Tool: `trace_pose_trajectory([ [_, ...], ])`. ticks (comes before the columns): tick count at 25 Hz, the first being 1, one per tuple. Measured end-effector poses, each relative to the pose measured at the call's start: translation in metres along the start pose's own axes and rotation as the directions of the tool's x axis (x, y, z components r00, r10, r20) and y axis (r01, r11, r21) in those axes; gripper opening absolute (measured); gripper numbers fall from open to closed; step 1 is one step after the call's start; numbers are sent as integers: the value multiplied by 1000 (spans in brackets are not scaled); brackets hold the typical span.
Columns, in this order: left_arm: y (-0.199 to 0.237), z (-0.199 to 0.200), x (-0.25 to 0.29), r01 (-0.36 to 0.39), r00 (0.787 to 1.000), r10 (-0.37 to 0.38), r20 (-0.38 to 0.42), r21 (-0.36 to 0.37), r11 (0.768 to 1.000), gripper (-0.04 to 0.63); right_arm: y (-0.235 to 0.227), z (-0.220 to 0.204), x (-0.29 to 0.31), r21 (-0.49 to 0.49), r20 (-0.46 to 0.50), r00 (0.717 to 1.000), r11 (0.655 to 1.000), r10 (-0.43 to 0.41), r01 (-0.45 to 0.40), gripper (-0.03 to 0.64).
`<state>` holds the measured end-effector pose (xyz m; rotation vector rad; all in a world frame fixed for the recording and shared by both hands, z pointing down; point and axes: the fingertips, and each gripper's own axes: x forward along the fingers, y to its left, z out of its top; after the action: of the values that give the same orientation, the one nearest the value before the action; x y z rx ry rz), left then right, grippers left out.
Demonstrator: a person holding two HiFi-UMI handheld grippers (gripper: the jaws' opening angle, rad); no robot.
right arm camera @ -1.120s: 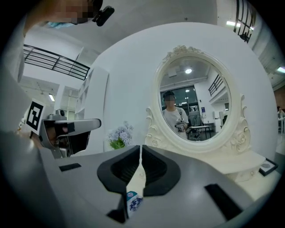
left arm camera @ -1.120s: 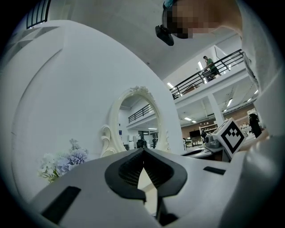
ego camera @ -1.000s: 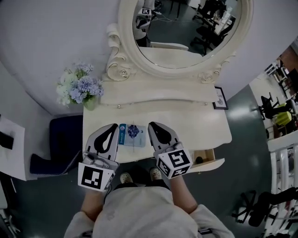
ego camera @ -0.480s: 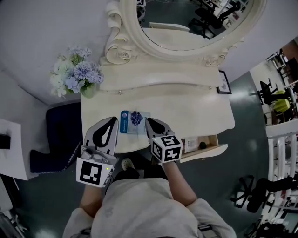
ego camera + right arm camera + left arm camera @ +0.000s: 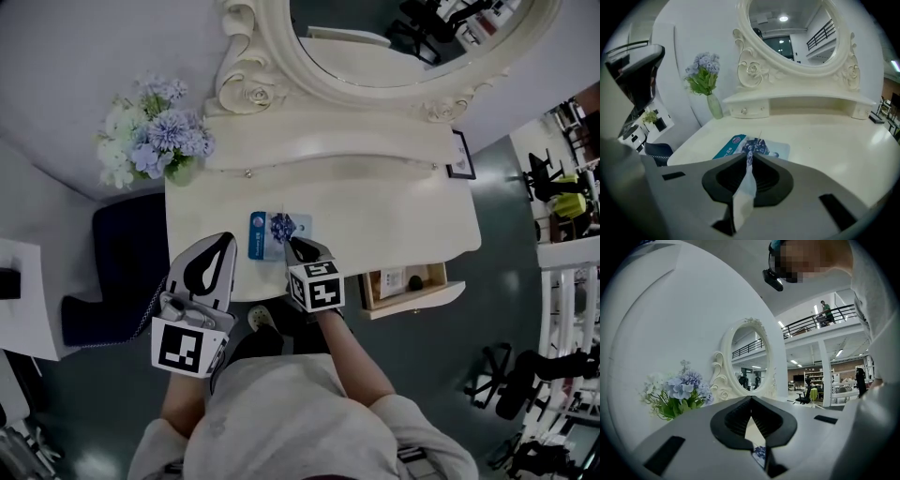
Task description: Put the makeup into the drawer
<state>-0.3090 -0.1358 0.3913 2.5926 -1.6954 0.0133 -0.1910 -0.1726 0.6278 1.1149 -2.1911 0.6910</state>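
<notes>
The makeup is a flat blue-and-white packet [image 5: 276,232] that lies on the cream dressing table [image 5: 375,211] near its front edge. My right gripper [image 5: 298,247] is shut on the packet's near right edge. In the right gripper view the packet [image 5: 759,146] lies just past the jaws, and its pinched edge runs down between them. My left gripper [image 5: 222,246] hovers over the table's front edge to the left of the packet, shut with nothing in it. A sliver of the packet [image 5: 760,453] shows through its jaws. The open drawer [image 5: 409,282] juts out at the front right.
A vase of blue and white flowers [image 5: 150,150] stands at the table's back left. An oval mirror [image 5: 394,47] with a low shelf [image 5: 319,150] under it takes up the back. A small framed picture [image 5: 460,155] stands at the right. The drawer holds a few small items. A dark stool [image 5: 117,272] stands to the left.
My right gripper has moved left and forward, from beside the packet onto its near edge. The left gripper has hardly moved. More of the open drawer now shows.
</notes>
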Motion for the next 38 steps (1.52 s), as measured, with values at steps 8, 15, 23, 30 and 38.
trace_pose_trajectory([
  [8,7,-4,-7,-16,1000,16,0,-6,1000,14,1,-18,22,-25,-75,994,997,-78,77,34],
  [15,14,-2,-10,-38,999,38,11,-9,999,14,7,-14,23,-40,-82,993,996,-86,83,112],
  [23,13,1,-6,-38,999,38,11,0,999,14,16,-13,27,-78,-80,992,993,-96,89,118],
  [30,10,1,1,-35,999,35,9,0,999,14,20,-13,28,-145,-110,989,986,-96,80,56],
  [38,-1,5,7,-27,1000,27,11,8,1000,14,15,-14,22,-66,-48,998,997,-30,27,21],
])
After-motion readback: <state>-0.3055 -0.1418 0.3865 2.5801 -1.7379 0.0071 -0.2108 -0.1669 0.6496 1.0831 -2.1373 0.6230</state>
